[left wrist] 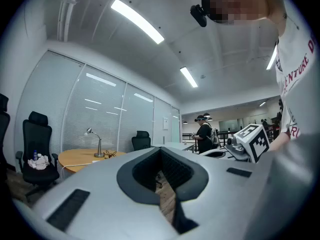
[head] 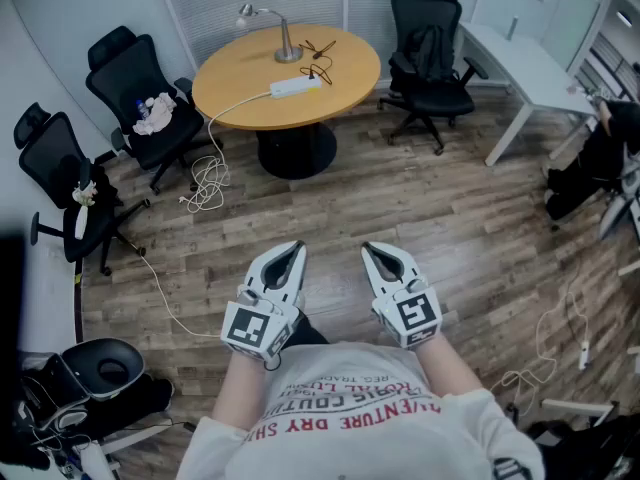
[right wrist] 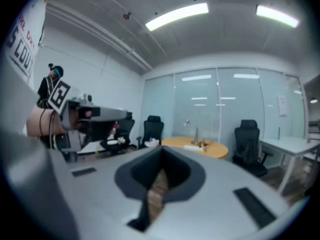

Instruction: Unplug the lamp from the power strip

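A silver desk lamp (head: 268, 30) stands at the back of a round wooden table (head: 240, 98), far ahead of me. Its black cord (head: 318, 58) runs to a white power strip (head: 295, 87) on the tabletop. The strip's white cable (head: 208, 178) drops to the floor in a loose heap. My left gripper (head: 283, 268) and right gripper (head: 385, 263) are held close to my body over the wood floor, both shut and empty. The left gripper view shows the lamp (left wrist: 95, 144) small beyond the jaws (left wrist: 162, 151). In the right gripper view the table (right wrist: 197, 146) lies beyond its jaws (right wrist: 162, 154).
Two black office chairs (head: 140, 98) (head: 65, 183) stand left of the table and another (head: 430, 43) to its right. A white desk (head: 525, 63) is at the far right. Loose white cables (head: 560, 328) lie on the floor right. A person (left wrist: 204, 134) stands far off.
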Demonstrator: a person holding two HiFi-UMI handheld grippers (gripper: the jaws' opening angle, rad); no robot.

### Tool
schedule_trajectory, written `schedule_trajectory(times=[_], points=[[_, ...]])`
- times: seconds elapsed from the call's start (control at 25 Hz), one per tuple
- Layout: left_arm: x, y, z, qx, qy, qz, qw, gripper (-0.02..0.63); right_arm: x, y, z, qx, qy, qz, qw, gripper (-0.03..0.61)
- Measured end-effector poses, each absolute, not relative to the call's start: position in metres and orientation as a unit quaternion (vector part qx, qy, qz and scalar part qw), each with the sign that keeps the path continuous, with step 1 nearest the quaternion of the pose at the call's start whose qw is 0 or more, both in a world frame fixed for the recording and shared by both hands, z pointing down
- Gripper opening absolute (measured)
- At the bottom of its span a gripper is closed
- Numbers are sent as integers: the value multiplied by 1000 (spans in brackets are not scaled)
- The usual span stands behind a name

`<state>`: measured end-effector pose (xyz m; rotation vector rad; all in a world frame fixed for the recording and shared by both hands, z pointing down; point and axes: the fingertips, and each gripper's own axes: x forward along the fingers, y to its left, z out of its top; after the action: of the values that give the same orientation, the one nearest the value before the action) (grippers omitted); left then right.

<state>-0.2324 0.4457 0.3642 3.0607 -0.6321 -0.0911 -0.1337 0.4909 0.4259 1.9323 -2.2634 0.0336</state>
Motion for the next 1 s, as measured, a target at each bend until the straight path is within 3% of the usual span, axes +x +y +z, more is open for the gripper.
schedule_trajectory(times=[0.6, 1.0], points=[[-208, 442, 382, 978, -205, -11, 20, 28, -106, 496, 430, 655, -753, 38, 48, 29], [-183, 404, 406, 979, -202, 10, 39, 28, -73, 464, 449, 665, -742, 66, 60, 29]])
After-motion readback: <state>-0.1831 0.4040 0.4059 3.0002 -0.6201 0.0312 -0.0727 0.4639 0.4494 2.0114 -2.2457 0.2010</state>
